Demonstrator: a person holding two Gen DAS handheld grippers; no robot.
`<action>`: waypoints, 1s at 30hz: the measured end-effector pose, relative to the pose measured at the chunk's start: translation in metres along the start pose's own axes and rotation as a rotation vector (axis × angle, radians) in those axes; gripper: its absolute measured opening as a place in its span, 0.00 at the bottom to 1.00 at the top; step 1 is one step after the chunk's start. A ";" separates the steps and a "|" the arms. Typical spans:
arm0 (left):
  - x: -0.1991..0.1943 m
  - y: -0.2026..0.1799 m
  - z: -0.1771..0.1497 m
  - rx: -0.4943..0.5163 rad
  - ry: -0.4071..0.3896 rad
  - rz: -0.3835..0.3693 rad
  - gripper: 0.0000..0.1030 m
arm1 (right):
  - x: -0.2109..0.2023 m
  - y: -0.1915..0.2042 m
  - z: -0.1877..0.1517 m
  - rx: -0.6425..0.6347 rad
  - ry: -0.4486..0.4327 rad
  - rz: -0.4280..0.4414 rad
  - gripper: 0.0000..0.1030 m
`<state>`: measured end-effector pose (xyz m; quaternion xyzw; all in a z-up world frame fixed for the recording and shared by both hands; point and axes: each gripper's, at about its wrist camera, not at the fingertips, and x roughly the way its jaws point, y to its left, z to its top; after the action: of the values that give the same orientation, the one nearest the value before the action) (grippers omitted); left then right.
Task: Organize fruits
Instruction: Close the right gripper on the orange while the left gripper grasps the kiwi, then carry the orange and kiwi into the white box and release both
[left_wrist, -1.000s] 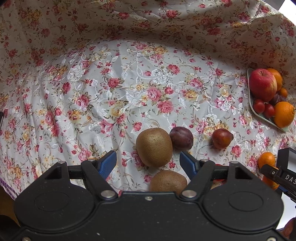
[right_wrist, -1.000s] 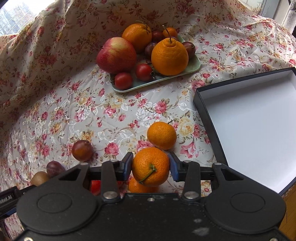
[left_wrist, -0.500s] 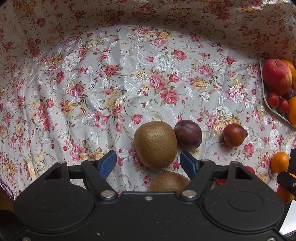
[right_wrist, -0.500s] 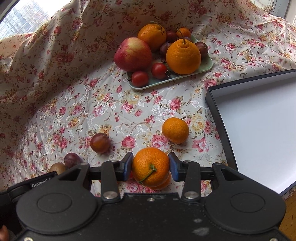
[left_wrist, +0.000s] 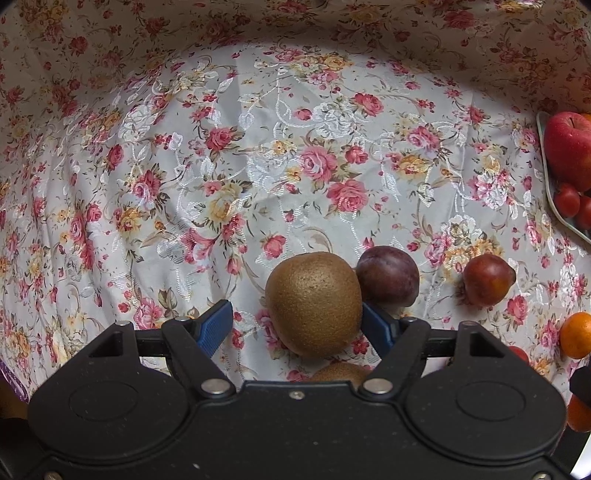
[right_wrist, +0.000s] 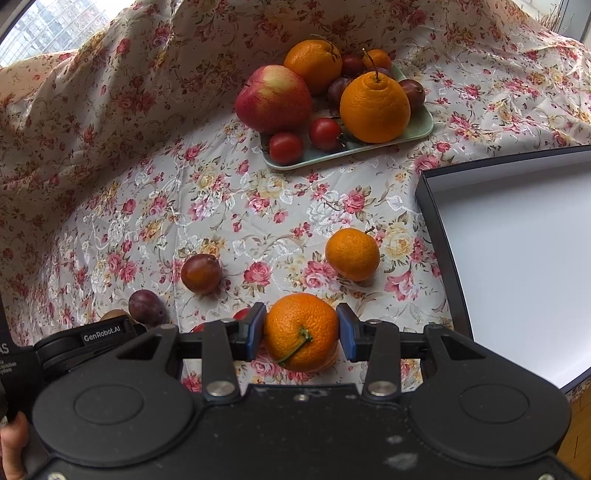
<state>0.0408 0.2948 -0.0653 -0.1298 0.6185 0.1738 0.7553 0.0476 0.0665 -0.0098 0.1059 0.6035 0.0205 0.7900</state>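
In the left wrist view a large brown kiwi (left_wrist: 314, 302) lies on the floral cloth between the blue fingers of my left gripper (left_wrist: 295, 328), which is open; the kiwi is close against the right finger (left_wrist: 376, 328). A second kiwi (left_wrist: 340, 371) peeks out under the gripper body. A dark plum (left_wrist: 388, 275) touches the big kiwi, and a red-brown plum (left_wrist: 487, 278) lies further right. My right gripper (right_wrist: 300, 331) is shut on a mandarin (right_wrist: 301, 332), stem toward the camera. Another mandarin (right_wrist: 352, 254) sits on the cloth ahead of it.
A pale green tray (right_wrist: 347, 147) at the back holds an apple (right_wrist: 273, 98), oranges, plums and cherry tomatoes. A black box with a white inside (right_wrist: 517, 266) lies at the right. The left gripper's body (right_wrist: 85, 339) shows at the lower left, beside two plums (right_wrist: 201, 273).
My left gripper has moved forward, so the big kiwi now lies between its fingers. My right gripper kept the mandarin and shifted left; the tray and box slid right in its view.
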 end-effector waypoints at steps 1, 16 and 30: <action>0.001 -0.001 0.000 0.001 -0.001 0.004 0.74 | 0.000 0.000 0.000 0.002 0.002 -0.001 0.41; -0.020 0.018 0.015 -0.120 -0.031 -0.033 0.56 | 0.001 0.002 -0.001 -0.030 0.007 -0.014 0.41; -0.071 -0.044 -0.011 0.012 -0.099 -0.129 0.56 | -0.032 -0.035 0.016 0.018 -0.080 -0.078 0.41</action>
<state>0.0373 0.2428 0.0007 -0.1560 0.5716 0.1271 0.7955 0.0510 0.0245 0.0180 0.0902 0.5751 -0.0199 0.8128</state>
